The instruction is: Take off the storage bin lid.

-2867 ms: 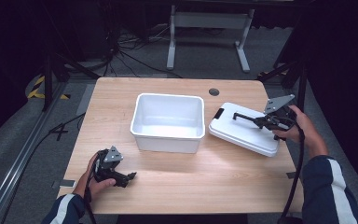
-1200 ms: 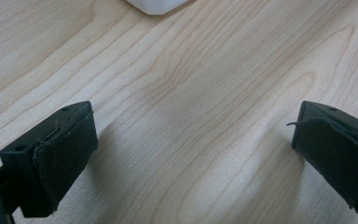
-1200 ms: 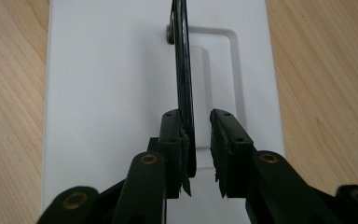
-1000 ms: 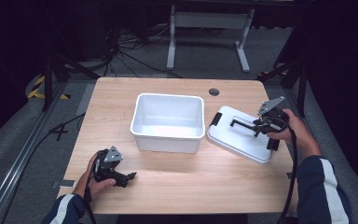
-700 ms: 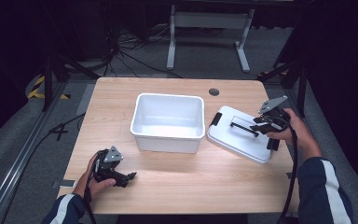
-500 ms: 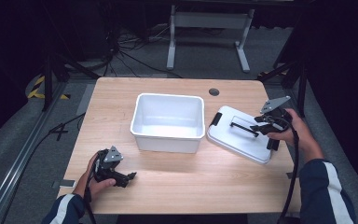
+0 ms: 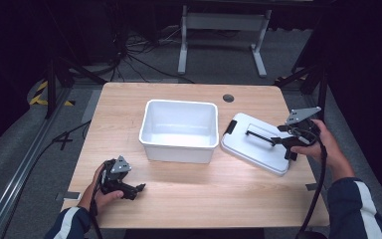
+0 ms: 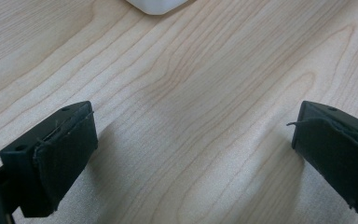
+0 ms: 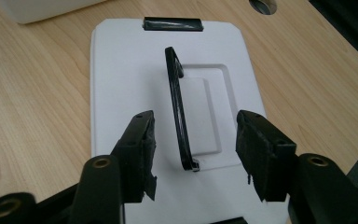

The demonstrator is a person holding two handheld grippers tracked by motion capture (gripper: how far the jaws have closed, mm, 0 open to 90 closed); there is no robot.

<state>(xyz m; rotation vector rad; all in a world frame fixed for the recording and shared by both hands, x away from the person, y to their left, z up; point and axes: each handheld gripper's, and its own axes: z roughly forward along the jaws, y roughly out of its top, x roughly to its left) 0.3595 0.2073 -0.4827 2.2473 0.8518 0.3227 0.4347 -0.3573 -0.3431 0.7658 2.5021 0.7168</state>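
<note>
A white lid with a black handle and a black clip lies flat on the table, right of the white bin. My right gripper hovers at the lid's right end. In the right gripper view the jaws have just been opening, and my right gripper straddles the handle without either pad touching it. My left gripper rests at the table's front left. In the left gripper view my left gripper stands wide open over bare wood.
The bin is empty and sits mid-table. A round cable hole lies in the table top behind the lid. Dark floor, cables and a grey stand base lie beyond the far edge.
The right gripper's jaws have spread off the lid's handle, and the hand has drawn back a little to the right and up. The lid stays flat. The left hand has not moved.
</note>
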